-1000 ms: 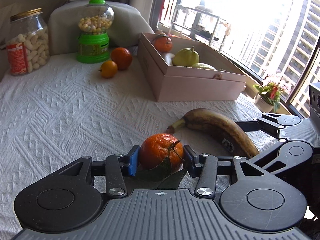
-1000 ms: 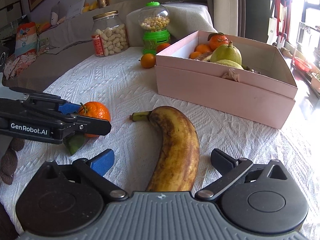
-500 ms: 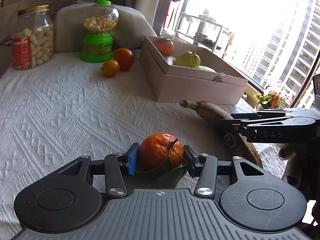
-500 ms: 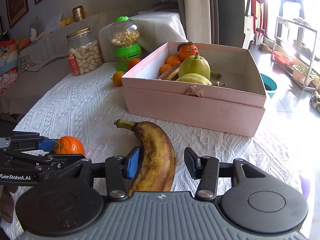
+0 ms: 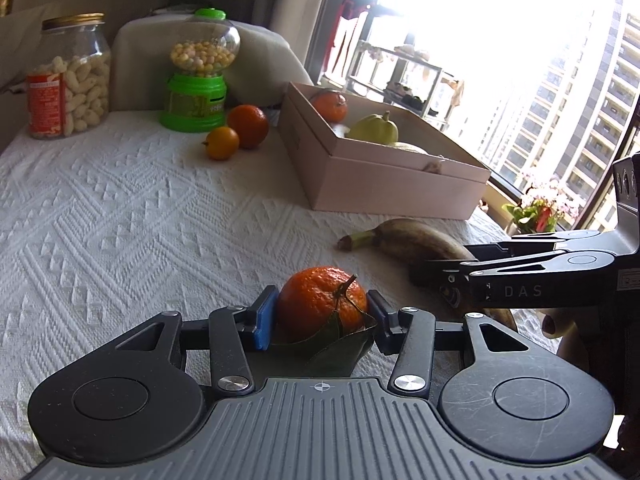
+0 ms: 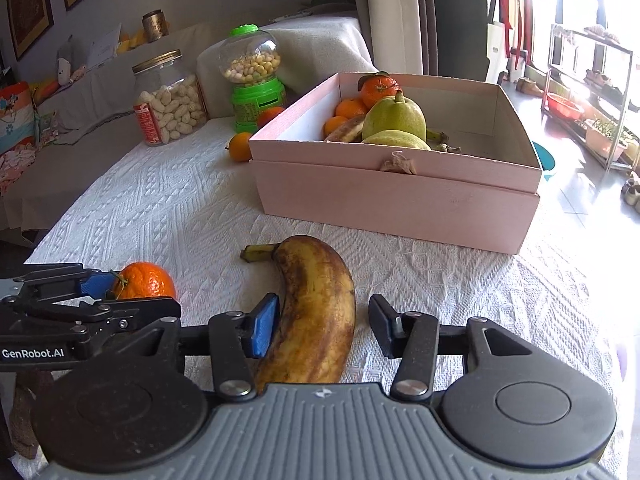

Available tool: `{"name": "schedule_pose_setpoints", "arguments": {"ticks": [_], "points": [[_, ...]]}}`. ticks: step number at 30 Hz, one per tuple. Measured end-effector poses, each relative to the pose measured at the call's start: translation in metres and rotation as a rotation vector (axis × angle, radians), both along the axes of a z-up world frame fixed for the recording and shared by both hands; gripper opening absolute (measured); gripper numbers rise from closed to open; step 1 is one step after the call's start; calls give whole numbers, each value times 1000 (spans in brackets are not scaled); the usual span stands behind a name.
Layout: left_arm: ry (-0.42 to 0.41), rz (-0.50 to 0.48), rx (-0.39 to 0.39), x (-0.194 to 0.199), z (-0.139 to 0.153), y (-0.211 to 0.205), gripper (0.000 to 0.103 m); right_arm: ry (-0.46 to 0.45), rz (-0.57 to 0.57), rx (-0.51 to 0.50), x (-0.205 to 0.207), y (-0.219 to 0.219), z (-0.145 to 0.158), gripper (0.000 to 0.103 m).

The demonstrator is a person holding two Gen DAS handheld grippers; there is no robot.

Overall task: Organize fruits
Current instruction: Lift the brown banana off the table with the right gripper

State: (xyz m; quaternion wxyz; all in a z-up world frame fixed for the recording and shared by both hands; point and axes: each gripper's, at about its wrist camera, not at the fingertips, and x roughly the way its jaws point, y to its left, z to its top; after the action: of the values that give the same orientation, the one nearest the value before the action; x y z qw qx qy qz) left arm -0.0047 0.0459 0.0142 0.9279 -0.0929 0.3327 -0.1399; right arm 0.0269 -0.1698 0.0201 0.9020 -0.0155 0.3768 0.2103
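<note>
My left gripper (image 5: 322, 318) is shut on a leafy tangerine (image 5: 320, 304), which also shows at the left of the right wrist view (image 6: 146, 282). My right gripper (image 6: 324, 326) is around a brown-spotted banana (image 6: 316, 312); the left pad touches it, the right pad stands a little apart. The banana's stem end shows in the left wrist view (image 5: 404, 236), with the right gripper (image 5: 444, 276) over it. A pink box (image 6: 396, 196) ahead holds pears, tangerines and a banana. Two oranges (image 5: 236, 132) lie on the cloth beside the box (image 5: 380, 184).
A green candy dispenser (image 5: 198, 76) and a jar of white snacks (image 5: 70, 80) stand at the table's far side. A white textured cloth (image 5: 120, 220) covers the table. A window and a flower pot (image 5: 536, 212) are to the right.
My right gripper's jaws closed in around the banana and the view rose. My left gripper kept its hold on the tangerine and lifted slightly.
</note>
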Motion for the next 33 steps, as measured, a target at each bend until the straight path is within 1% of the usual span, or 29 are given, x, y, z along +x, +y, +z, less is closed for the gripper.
{"name": "schedule_pose_setpoints", "arguments": {"ticks": [3, 5, 6, 8, 10, 15, 17, 20, 25, 27, 30, 31, 32, 33], "points": [[-3, 3, -14, 0, -1, 2, 52, -28, 2, -54, -1, 10, -2, 53], [-5, 5, -23, -1, -1, 3, 51, -36, 6, -62, -1, 13, -3, 61], [-6, 6, -30, -1, -2, 4, 51, -40, 8, -59, -2, 14, -4, 64], [-6, 8, -40, -1, -2, 5, 51, -53, 5, -60, -4, 16, -6, 76], [-7, 10, -49, -2, -2, 7, 51, -68, -10, -87, -6, 19, -8, 82], [-9, 13, -48, -2, -2, 6, 51, -44, -32, -67, 0, 15, -10, 92], [-10, 13, -42, -2, -2, 5, 51, -35, -23, -71, 0, 16, -10, 99], [-11, 13, -33, -1, -2, 4, 51, -14, 11, -82, 2, 18, -11, 103], [-12, 13, -38, -1, -3, 4, 51, -16, 70, -89, 8, 23, -10, 103], [-12, 14, -37, -1, -3, 4, 51, -23, 89, -86, 12, 25, -10, 101], [-12, 13, -39, -1, -3, 4, 51, -50, 101, -86, 15, 28, -8, 86], [-12, 13, -41, -1, -3, 5, 51, -63, 108, -90, 14, 29, -7, 74], [-12, 14, -43, -1, -3, 5, 51, -69, 118, -89, 13, 29, -5, 59], [-12, 14, -46, -2, -3, 6, 51, -75, 123, -93, 12, 29, -3, 54]]}}
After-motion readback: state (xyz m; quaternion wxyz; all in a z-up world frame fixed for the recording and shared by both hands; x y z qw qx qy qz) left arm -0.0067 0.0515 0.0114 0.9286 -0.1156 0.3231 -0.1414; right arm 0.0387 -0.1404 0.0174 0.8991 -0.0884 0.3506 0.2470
